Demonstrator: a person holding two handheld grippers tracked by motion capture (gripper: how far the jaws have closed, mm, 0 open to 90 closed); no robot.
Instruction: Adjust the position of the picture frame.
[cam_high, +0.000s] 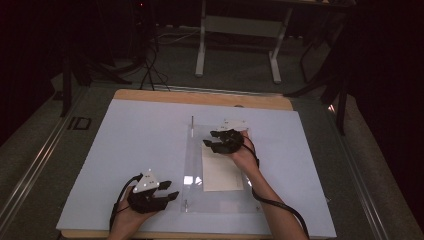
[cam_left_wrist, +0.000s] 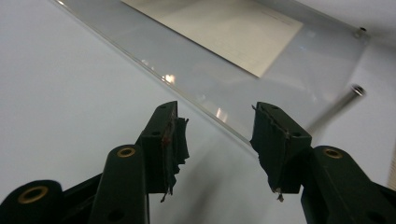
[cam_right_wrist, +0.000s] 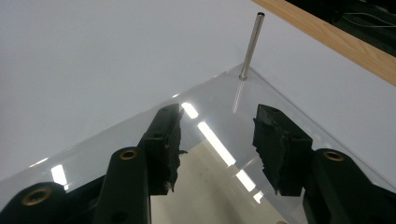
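Left gripper (cam_high: 167, 192) released beside clear sheet (cam_high: 195, 192), right gripper (cam_high: 212, 139) released above paper (cam_high: 220, 170)

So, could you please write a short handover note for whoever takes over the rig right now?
Left gripper: open, empty, near the left front edge of the clear acrylic sheet.
Right gripper: open, empty, over the sheet's far end.
Things: the sheet lies flat on the white board; a sheet of paper lies at it, over or under I cannot tell. A metal pin stands upright at the far corner.
Done: nothing gripped.
Left: probably gripping the sheet at both ends.
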